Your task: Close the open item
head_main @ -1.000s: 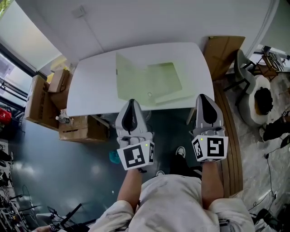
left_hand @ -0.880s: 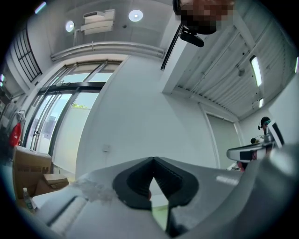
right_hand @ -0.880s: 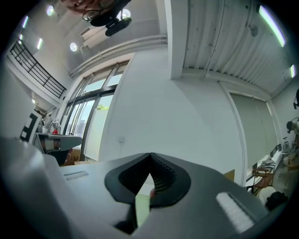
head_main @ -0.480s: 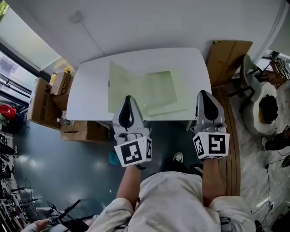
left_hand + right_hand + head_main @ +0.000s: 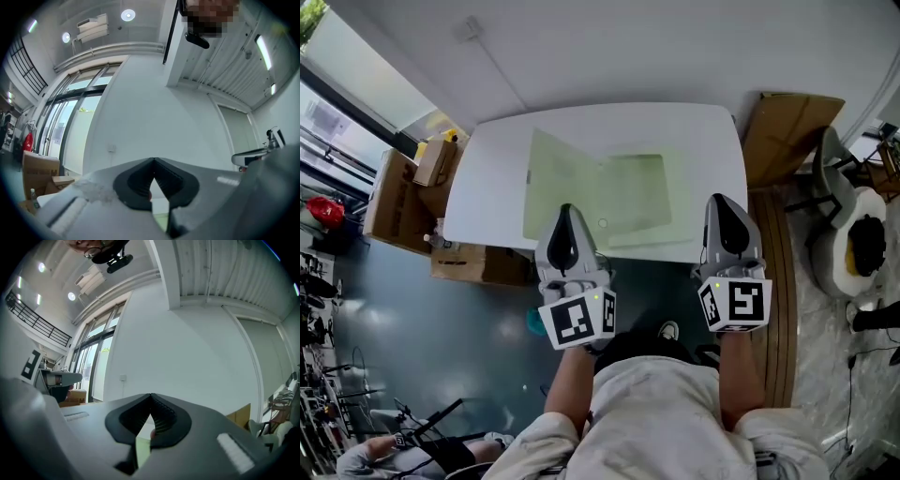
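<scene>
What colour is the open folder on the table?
The folder is a pale, see-through green; it shows best in the head view.

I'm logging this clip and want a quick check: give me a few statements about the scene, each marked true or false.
1. The green folder lies open on the white table. True.
2. The left claw grips the folder's flap. False: its jaws are together with nothing between them.
3. The right claw is wide open. False: its jaws are together and empty.
4. Cardboard boxes stand on the floor beside the table's left end. True.
</scene>
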`<state>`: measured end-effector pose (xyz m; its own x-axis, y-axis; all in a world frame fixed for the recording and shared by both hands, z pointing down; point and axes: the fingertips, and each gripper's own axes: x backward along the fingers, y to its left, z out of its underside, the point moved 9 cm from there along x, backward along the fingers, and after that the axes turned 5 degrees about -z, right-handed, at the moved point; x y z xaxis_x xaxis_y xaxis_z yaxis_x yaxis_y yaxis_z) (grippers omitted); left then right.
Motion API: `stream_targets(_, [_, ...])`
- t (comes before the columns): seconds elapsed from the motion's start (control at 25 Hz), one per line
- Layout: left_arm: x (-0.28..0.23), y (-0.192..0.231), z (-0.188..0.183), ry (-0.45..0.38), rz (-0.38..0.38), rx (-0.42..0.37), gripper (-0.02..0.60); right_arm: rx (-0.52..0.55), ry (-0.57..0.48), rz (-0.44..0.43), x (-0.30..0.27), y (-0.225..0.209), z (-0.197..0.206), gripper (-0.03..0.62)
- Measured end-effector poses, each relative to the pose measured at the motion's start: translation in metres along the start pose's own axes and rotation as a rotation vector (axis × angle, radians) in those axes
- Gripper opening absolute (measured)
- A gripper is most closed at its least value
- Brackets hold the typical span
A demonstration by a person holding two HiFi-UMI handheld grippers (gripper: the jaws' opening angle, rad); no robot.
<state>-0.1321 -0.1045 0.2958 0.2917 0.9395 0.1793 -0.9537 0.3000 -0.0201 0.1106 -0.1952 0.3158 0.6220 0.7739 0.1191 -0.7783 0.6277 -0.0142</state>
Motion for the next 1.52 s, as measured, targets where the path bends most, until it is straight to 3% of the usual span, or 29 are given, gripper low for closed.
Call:
stream_targets(0.28, [-0.017,0.037,0.004,0.009,-0.053,0.035,0.002,-0.049,-0.001,-0.002,-0.024,0.0,0.005,0.002])
stream_targets(0.44, [-0.016,0.066,0.008,0.007,-0.098,0.009,0.001,-0.031,0.004,-0.038,-0.047,0.021,0.007,0.002])
stream_targets(0.8, [-0.013,0.146,0.025,0.06,-0.205,0.036,0.002,0.012,0.042,-0.143,-0.095,0.075,0.017,0.002])
stream_targets(1.08, [-0.016,0.179,0.053,0.158,-0.189,0.018,0.002,0.031,0.044,-0.164,-0.118,0.094,0.021,0.002])
stream_targets(1.4, [-0.03,0.212,0.086,0.262,-0.073,0.068,0.002,0.05,0.067,-0.184,-0.127,0.118,0.03,0.002])
stream_targets(1.52, [-0.038,0.227,0.101,0.3,0.004,0.106,0.002,0.059,0.081,-0.166,-0.128,0.122,0.032,0.002])
